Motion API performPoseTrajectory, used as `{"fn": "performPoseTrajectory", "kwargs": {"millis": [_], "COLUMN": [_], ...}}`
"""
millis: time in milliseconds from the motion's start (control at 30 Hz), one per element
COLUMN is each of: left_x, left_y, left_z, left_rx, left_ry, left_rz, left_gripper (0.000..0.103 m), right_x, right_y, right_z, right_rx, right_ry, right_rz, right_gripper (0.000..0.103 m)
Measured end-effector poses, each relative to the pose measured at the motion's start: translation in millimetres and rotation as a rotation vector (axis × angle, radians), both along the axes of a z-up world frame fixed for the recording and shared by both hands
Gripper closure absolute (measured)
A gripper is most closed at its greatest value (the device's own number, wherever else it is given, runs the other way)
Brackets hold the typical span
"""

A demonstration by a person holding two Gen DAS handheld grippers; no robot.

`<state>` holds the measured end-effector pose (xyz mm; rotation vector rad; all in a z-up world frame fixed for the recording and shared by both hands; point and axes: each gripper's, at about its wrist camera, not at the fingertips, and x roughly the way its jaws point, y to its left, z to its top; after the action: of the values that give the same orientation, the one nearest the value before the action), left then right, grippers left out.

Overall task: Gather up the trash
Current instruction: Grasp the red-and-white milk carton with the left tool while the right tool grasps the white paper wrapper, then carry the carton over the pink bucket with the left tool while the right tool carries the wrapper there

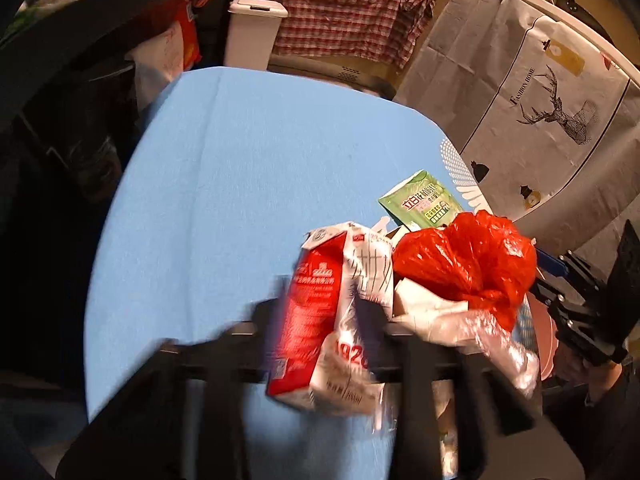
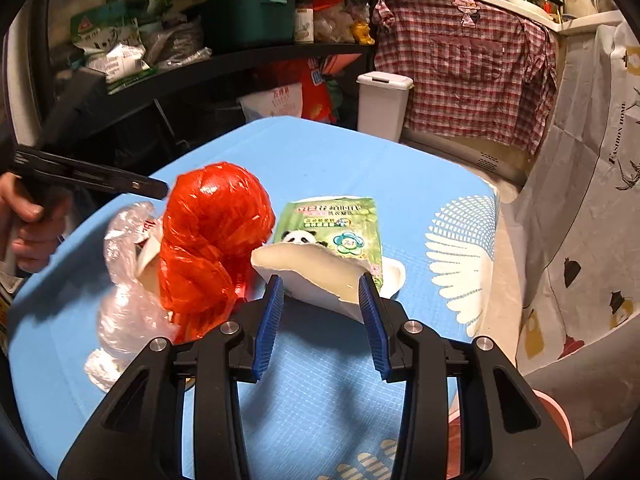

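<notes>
The left tongs (image 1: 320, 312) grip a red-and-white carton (image 1: 320, 320) above the blue table (image 1: 240, 184). The right tongs (image 2: 322, 304) stand open around a torn white container (image 2: 316, 276), the red bag (image 2: 212, 240) just to their left. Closing squarely on the container's rim should keep it from crumpling.

Trash on the blue surface (image 2: 320, 168): five pieces, one of each kind.

One red-and-white carton (image 1: 320, 320), one red plastic bag (image 2: 212, 240), one clear plastic bag (image 2: 120, 312), one green packet (image 2: 344, 228) printed with a panda, one torn white foam piece (image 2: 320, 276). Behind the surface stands one white bin (image 2: 382, 104); one checked shirt (image 2: 468, 64) hangs beside it. Two grippers: left (image 1: 320, 320), right (image 2: 322, 292).
</notes>
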<state>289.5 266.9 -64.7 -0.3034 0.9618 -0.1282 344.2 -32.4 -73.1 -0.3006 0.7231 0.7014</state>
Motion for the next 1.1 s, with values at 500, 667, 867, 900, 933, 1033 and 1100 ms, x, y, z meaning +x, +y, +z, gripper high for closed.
{"fn": "performPoseTrajectory", "kwargs": {"millis": [500,667,867,900,933,1033,1100], "left_x": [-22.5,-26.5,-32.3,-32.3,-32.8,-36.1,-38.7], "left_y": [-13.4,-15.3,-4.1,-4.0,-4.2,-4.9,-8.0], "left_z": [-34.2,-22.3,6.7,9.9,14.5,26.1,34.2], "left_rx": [-0.048,-0.006,0.002,0.006,0.014,0.018,0.026], "left_ry": [0.145,0.108,0.041,0.035,0.026,0.002,-0.016], "left_rz": [-0.081,-0.063,0.016,0.024,0.033,0.055,0.066], "left_gripper": [0.047,0.06,0.062,0.062,0.062,0.062,0.062], "right_x": [-5.1,-11.9,-16.6,-17.9,-19.0,-24.3,-28.8], "right_y": [6.8,0.5,-13.0,-14.6,-16.4,-21.8,-22.2], "right_z": [-0.5,7.6,22.0,24.2,26.5,36.5,42.7], "right_rx": [-0.038,-0.015,0.06,0.075,0.092,0.156,0.186], "right_ry": [-0.013,-0.012,0.02,0.026,0.035,0.061,0.069], "right_rz": [0.003,0.007,0.0,0.002,0.005,0.021,0.033], "right_gripper": [0.095,0.102,0.102,0.102,0.102,0.102,0.102]}}
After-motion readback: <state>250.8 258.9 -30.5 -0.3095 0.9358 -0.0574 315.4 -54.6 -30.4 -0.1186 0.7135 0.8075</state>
